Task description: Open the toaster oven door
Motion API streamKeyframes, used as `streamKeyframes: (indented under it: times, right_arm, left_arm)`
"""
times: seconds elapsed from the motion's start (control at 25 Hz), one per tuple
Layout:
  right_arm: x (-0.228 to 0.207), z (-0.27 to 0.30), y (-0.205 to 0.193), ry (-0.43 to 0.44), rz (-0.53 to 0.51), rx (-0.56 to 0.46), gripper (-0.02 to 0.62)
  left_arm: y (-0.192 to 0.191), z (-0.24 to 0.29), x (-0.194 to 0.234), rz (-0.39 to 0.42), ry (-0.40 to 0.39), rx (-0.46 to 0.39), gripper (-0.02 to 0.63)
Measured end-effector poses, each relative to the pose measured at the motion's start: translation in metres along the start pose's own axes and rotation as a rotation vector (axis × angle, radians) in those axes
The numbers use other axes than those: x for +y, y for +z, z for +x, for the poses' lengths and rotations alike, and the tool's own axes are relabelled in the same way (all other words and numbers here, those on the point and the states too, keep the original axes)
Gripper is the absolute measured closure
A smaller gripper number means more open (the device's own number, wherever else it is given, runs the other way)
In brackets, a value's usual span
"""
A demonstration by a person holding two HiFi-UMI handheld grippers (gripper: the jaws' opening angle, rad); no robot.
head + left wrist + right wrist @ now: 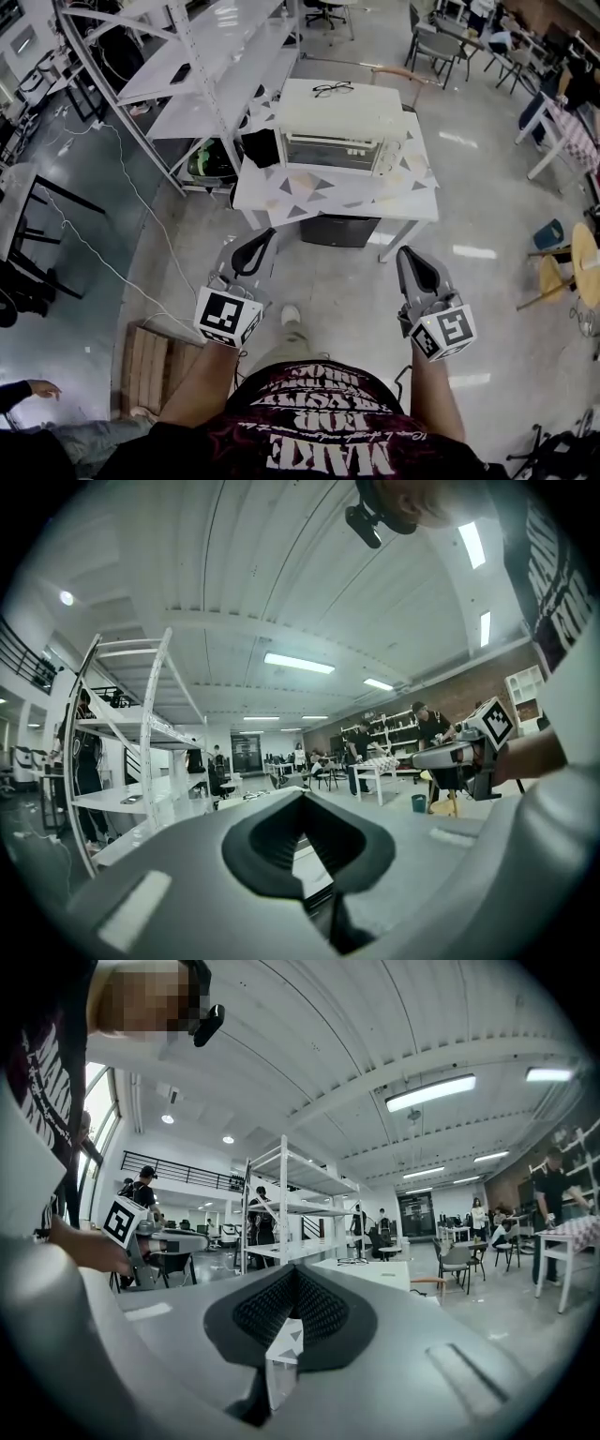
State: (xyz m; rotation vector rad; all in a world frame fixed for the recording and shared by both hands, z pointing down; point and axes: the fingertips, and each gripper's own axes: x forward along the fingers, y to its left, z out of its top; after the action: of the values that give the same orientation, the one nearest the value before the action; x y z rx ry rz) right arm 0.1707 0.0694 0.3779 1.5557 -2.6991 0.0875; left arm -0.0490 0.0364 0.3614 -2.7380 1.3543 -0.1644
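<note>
Toaster oven (342, 141): cream, glass door shut, on the triangle-patterned table (281, 202) straight ahead, well apart from both tools. Left gripper (265, 236) and right gripper (409, 253): jaws together at the tips, holding nothing, held low, short of the table. I judge approach comes first; I'd part one gripper's jaws, take the door's top edge, swing it down gently. Eyeglasses (333, 89) on the oven's top could slide. Shelving rack (202, 56) crowds the left side.
</note>
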Motion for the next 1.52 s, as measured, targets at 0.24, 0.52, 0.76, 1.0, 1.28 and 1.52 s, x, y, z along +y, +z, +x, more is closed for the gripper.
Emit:
streamKeyframes:
  times: [0.24, 0.52, 0.76, 1.0, 1.28, 1.52]
  right_arm:
    - [-0.008, 0.032, 0.000, -0.016, 0.001, 0.009, 0.571]
    - [-0.014, 0.069, 0.002, -0.020, 0.004, 0.023, 0.571]
    - [-0.023, 0.098, -0.002, -0.020, 0.014, 0.038, 0.571]
    - [-0.030, 0.123, -0.002, -0.027, 0.014, 0.043, 0.571]
    - [-0.032, 0.151, 0.007, -0.041, 0.002, 0.033, 0.571]
    - [-0.034, 0.172, 0.020, -0.071, -0.009, 0.024, 0.571]
  left_arm:
    - [-0.002, 0.015, 0.032, -0.017, 0.016, -0.015, 0.604]
    - [-0.008, 0.035, 0.062, -0.050, 0.001, -0.022, 0.604]
    - [-0.022, 0.058, 0.081, -0.044, -0.014, 0.006, 0.604]
    - [-0.024, 0.075, 0.100, -0.041, -0.027, 0.011, 0.604]
    - [-0.024, 0.095, 0.122, -0.035, -0.054, 0.013, 0.604]
    - [-0.018, 0.112, 0.148, -0.037, -0.073, 0.001, 0.604]
